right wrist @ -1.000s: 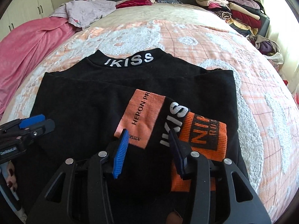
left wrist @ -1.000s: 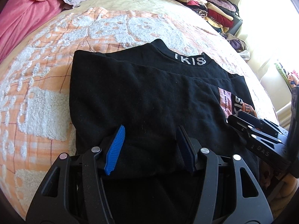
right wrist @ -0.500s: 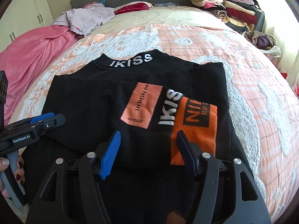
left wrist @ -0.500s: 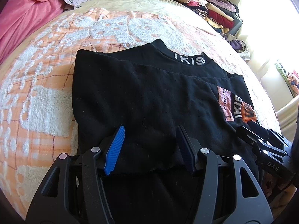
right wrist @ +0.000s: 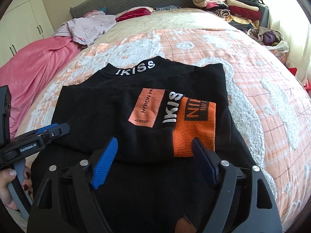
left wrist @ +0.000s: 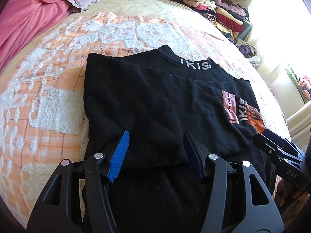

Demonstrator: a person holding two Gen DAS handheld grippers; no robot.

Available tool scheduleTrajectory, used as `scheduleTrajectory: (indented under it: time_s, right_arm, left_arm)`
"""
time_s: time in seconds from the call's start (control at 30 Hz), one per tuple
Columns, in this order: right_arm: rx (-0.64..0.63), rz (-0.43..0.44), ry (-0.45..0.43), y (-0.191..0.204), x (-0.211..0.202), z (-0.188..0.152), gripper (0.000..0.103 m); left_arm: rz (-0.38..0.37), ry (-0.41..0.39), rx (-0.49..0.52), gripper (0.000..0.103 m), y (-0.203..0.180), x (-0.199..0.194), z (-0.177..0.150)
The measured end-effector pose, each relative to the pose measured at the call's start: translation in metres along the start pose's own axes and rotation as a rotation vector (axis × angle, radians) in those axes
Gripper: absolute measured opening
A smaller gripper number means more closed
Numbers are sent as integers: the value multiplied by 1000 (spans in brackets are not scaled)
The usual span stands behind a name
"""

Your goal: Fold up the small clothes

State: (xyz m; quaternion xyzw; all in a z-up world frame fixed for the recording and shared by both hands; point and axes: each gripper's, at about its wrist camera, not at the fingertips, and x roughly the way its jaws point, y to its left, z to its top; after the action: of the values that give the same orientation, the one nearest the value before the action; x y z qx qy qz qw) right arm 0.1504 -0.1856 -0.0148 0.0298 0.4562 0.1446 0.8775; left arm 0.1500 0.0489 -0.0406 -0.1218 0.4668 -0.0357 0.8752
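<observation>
A black top lies on the orange-and-white bedspread, its lettered collar at twelve o'clock and its sleeves folded in, an orange cuff lying across the body toward three o'clock. The left gripper and right gripper both stand wide apart and empty, each poised over the near folded edge at six o'clock, with more black cloth beneath them. The side folds look done, so the step in hand seems to be the lengthwise fold. The next move probably calls for both grippers to pinch the bottom hem together and carry it evenly toward the collar without disturbing the sleeves.
</observation>
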Motion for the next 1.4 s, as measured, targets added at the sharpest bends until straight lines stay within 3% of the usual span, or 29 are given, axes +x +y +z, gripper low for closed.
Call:
scheduleTrajectory:
  time_s: [0.1, 0.3, 0.57, 0.63, 0.7, 0.73, 0.77, 1.4]
  right_arm:
    - [5, -6, -12, 0, -5, 0, 87]
    - [7, -16, -40, 0, -16, 1, 94]
    - [10, -20, -83, 0, -33, 4, 96]
    - [12, -18, -95, 2, -37, 5, 96]
    - [13, -17, -106, 3, -40, 5, 98]
    - [13, -17, -113, 3, -43, 6, 98]
    - [14, -14, -118, 4, -45, 6, 98]
    - [19, -4, -174, 5, -83, -4, 98]
  left_arm:
    - [-4, -6, -7, 51, 0, -4, -1]
    - [-7, -13, -3, 59, -4, -12, -2]
    - [0, -43, -5, 71, -6, -29, -2]
    - [5, -53, -5, 80, -6, -35, -2]
    - [2, -64, -9, 81, -6, -41, -2]
    - [7, -69, -10, 92, -6, -44, -1]
    - [12, -76, -9, 94, -7, -46, -1]
    - [41, -143, 10, 94, -8, -84, -17]
